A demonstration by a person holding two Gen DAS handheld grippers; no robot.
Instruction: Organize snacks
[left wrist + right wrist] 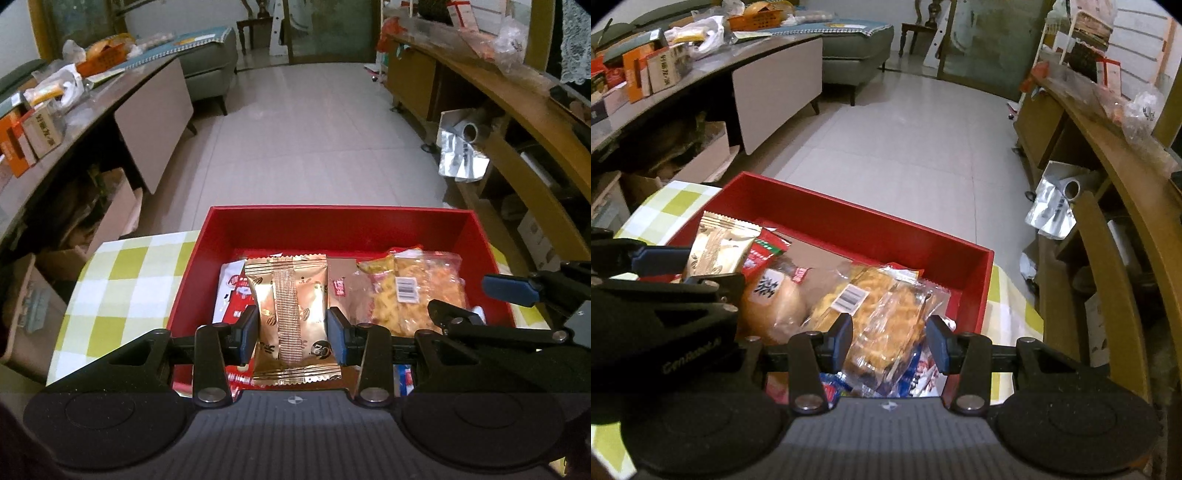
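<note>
**Gold packet clamped over the red box**

Left gripper closed on a shiny gold foil snack packet with a ribbed centre seam, blue pads pressing its two long edges, packet held upright above the near half of the open red rectangular cardboard box. Seen from the right wrist view, same gold foil snack packet raised at the left side of the red box, left gripper's black frame and blue pad just beside it.

Right gripper poised over the right half of the box, jaws spread moderately, flanking a clear plastic bag of yellow-orange fried twists bearing a white barcode label; contact between pads and bag not discernible, grip cannot be told. Same clear bag lying at the right inside the box in the left wrist view.

Inside the box, left of the clear bag: a round pale bun in a clear wrapper with a dark character. Beneath the gold packet, a red-and-white snack pouch lying flat. At the near wall of the box, blue-and-white wrappers.

Box resting on a yellow-green and white checked tablecloth.
</note>
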